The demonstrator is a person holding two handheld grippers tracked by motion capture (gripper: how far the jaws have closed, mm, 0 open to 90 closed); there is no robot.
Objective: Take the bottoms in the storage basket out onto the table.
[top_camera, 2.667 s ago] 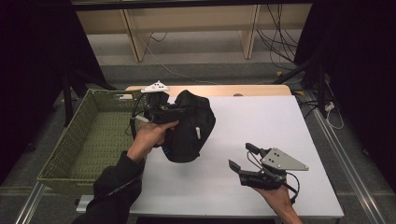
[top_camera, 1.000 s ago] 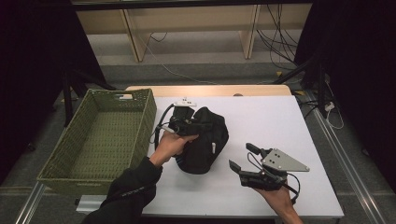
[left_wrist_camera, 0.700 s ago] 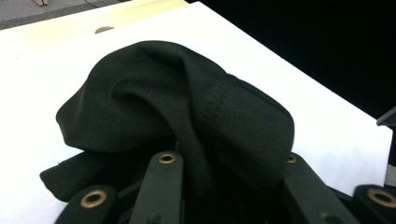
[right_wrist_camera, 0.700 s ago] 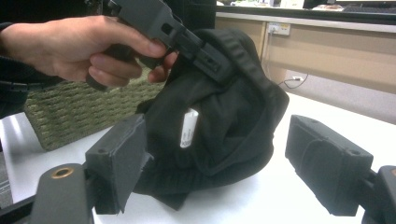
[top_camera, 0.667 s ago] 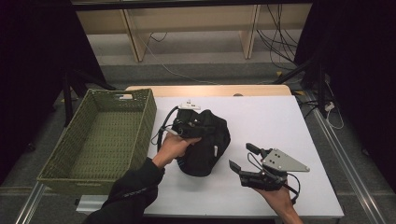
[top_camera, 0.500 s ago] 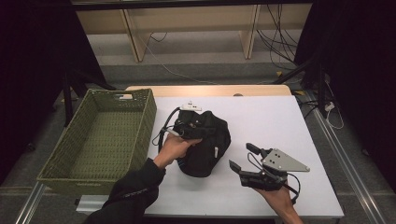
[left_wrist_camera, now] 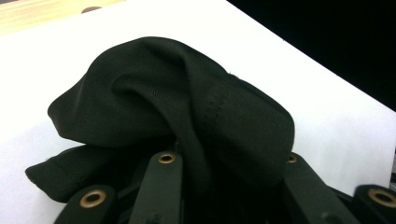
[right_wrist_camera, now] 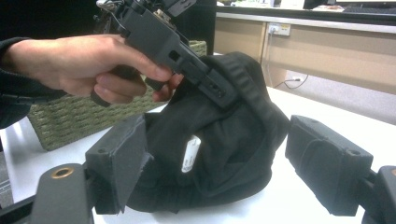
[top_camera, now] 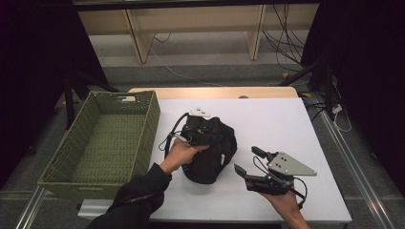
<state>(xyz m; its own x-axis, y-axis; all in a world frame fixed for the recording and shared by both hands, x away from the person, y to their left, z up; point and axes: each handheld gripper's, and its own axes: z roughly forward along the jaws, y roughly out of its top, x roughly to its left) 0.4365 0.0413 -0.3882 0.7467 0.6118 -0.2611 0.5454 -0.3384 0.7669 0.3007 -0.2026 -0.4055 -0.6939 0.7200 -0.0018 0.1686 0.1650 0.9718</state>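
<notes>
Slumping in soft folds on the white table (top_camera: pixel 296 124), the black garment (top_camera: pixel 212 152) sat clamped in the left gripper (top_camera: pixel 198 136). The right gripper (top_camera: pixel 255 164) rested near it, jaws apart. Its own view revealed a white label (right_wrist_camera: pixel 189 156) inside. The green wicker basket (top_camera: pixel 62 169) held nothing.

Bright overhead light is washing the white table (top_camera: pixel 286 124) nearly to glare, while surrounding curtains are sinking into darkness. Both gripper views are looking soft and grainy, with the nearest jaws blurring.
</notes>
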